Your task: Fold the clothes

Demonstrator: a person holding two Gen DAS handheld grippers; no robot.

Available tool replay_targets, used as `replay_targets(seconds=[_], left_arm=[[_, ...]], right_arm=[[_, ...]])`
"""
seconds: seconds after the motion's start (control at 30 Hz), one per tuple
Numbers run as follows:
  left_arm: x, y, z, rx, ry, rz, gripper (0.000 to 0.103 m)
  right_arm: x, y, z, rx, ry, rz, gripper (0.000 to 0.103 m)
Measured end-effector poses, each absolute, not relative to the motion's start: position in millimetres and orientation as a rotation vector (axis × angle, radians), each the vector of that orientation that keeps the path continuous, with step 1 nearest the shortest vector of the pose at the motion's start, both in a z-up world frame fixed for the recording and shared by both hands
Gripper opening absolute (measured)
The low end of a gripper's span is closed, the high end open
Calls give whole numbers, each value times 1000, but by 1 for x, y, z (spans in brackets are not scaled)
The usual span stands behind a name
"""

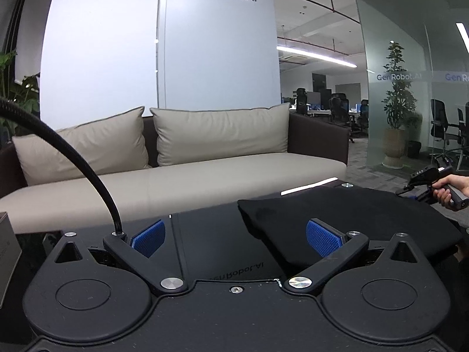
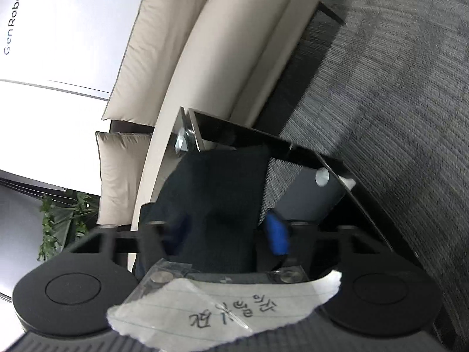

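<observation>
A black folded garment [image 1: 346,220] lies on the right part of a glossy black table [image 1: 205,220]. My left gripper [image 1: 234,239] is open low over the table, its right blue pad [image 1: 322,239] at the garment's near left edge. My right gripper [image 2: 228,231] is rolled sideways and open, with the dark garment [image 2: 217,193] between its jaws. The blue pad [image 2: 277,234] stands apart from the cloth; the other pad is blurred against it. In the left wrist view the right gripper's handle [image 1: 433,182] shows in a hand at the table's far right.
A beige sofa [image 1: 190,176] with two cushions stands just behind the table. A grey box [image 1: 7,252] sits at the left edge. A black cable [image 1: 73,158] arcs over the left gripper. Grey carpet [image 2: 381,88] lies to the right, with a potted plant [image 1: 395,117] beyond.
</observation>
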State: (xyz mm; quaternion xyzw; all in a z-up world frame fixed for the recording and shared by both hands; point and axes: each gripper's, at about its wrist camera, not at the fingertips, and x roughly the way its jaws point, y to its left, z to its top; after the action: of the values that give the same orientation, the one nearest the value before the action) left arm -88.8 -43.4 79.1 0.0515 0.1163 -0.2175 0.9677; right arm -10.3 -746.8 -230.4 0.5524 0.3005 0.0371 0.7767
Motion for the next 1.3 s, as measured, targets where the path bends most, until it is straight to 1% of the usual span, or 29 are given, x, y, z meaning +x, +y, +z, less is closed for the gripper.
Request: replay_targets(seconds=[0.03,0.07,0.17,0.2,0.33,0.47,0.63,0.77,0.83,0.9,1.07,1.1,1.13,1.2,1.23,1.27,1.3], left_arm=[[-88,-41,79,95,239,-437,102],[-88,-38,80,85,243,-434,102],[-89,-30,81,66,247,-426,102],[-90,-28,82,66,243,-426,102],[-93,-20,89,64,224,-423,102],[-96,-6,98,23,212,-409,102],[-102,19,108,-24,188,-371,102],[-103,39,110,-50,175,-327,102],[-102,49,110,-67,183,-300,102],[-100,57,109,-84,195,-274,102],[-96,76,109,-135,224,-239,102],[-95,76,109,-130,230,-245,102],[-94,77,109,-126,235,-251,102],[-94,77,108,-116,244,-265,102],[-94,75,107,-109,246,-276,102],[-95,74,107,-103,242,-288,102],[-98,75,108,-98,227,-299,102]], right_arm=[[-8,-746,-226,1173,643,81,27],[-6,-745,-221,1150,638,82,21],[-6,-741,-206,1092,613,59,7],[-8,-740,-201,1086,600,59,5],[-24,-729,-172,1055,536,94,3],[-43,-686,-122,982,492,194,3],[-59,-572,-48,810,498,426,3],[-73,-453,-11,676,571,625,3],[-85,-390,-7,611,630,712,3],[-101,-329,-14,550,697,792,3],[-143,-228,-57,445,859,871,5],[-152,-214,-69,418,895,878,7],[-160,-205,-74,388,908,880,11],[-178,-194,-80,341,911,886,28],[-185,-191,-76,317,897,887,50],[-195,-192,-71,285,863,874,79],[-207,-192,-63,244,811,848,88]])
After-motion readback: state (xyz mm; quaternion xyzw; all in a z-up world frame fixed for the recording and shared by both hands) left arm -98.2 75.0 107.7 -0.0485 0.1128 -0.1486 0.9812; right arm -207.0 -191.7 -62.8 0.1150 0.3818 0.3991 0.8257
